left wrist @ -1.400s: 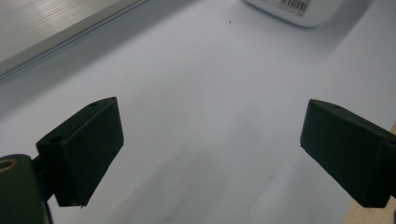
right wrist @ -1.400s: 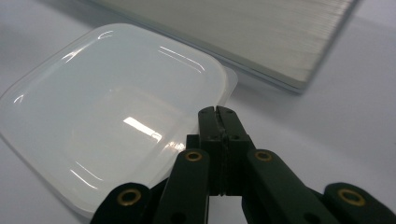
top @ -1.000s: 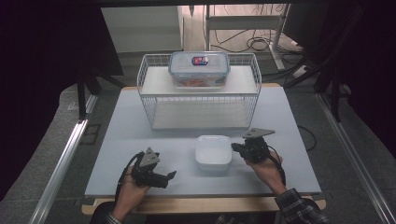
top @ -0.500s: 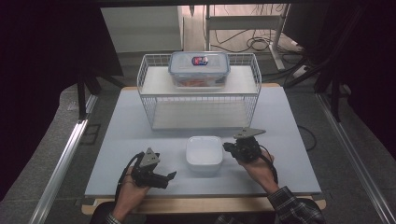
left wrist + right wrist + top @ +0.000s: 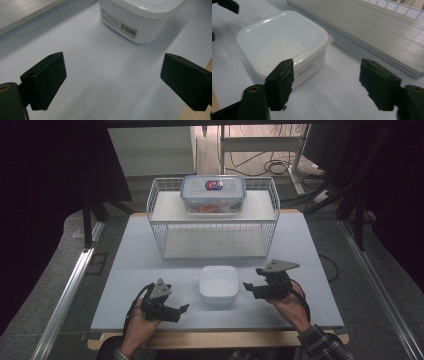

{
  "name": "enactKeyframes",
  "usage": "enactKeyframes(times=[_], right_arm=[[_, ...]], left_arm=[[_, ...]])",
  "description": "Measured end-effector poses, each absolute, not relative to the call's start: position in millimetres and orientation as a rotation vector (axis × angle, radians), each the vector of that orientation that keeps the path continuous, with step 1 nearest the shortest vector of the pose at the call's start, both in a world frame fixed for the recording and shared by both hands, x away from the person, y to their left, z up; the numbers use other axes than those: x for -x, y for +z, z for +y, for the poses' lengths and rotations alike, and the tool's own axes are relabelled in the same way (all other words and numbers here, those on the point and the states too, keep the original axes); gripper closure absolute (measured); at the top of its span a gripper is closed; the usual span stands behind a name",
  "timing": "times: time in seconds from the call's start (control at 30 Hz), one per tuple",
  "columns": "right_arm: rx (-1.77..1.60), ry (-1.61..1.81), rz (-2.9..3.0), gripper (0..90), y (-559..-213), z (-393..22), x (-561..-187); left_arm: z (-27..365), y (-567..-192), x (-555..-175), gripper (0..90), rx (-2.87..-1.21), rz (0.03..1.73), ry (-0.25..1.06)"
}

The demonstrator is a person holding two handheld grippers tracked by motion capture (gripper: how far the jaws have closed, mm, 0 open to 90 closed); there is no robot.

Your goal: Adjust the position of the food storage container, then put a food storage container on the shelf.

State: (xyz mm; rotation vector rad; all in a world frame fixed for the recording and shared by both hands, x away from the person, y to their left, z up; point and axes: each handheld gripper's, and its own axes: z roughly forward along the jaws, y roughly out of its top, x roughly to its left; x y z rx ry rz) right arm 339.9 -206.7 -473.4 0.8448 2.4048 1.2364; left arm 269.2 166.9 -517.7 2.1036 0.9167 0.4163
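Right gripper (image 5: 251,289) in my hand has just spread its jaws wide and grips nothing, sitting at three o'clock of the white lidded container (image 5: 218,283). That container rests on the table (image 5: 130,270), released; the wire rack (image 5: 215,227) at twelve o'clock remains unreached.

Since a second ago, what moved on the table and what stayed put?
The white box slid a little toward the left gripper, pushed or carried by the right gripper. That gripper's jaws have just been opening; it has let go and now sits beside the box, nothing between its jaws. The left gripper, the wire rack and the clear lidded container stayed put.
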Motion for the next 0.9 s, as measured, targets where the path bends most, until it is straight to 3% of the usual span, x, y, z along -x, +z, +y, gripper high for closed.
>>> enactKeyframes(times=[0.17,0.53,0.9], right_arm=[[-0.826,1.227,2.441,12.3,-479.7,-206.2,-334.0],[-0.806,1.217,2.431,0.6,-482.3,-206.0,-335.8],[-0.81,1.227,2.457,0.3,-478.6,-198.9,-339.1]], left_arm=[[166.4,-518.9,-269.2,5.8,-2.11,0.913,0.427],[167.1,-517.9,-271.8,5.7,-2.09,0.935,0.389],[158.1,-505.6,-293.5,5.5,-2.073,0.897,0.366]])
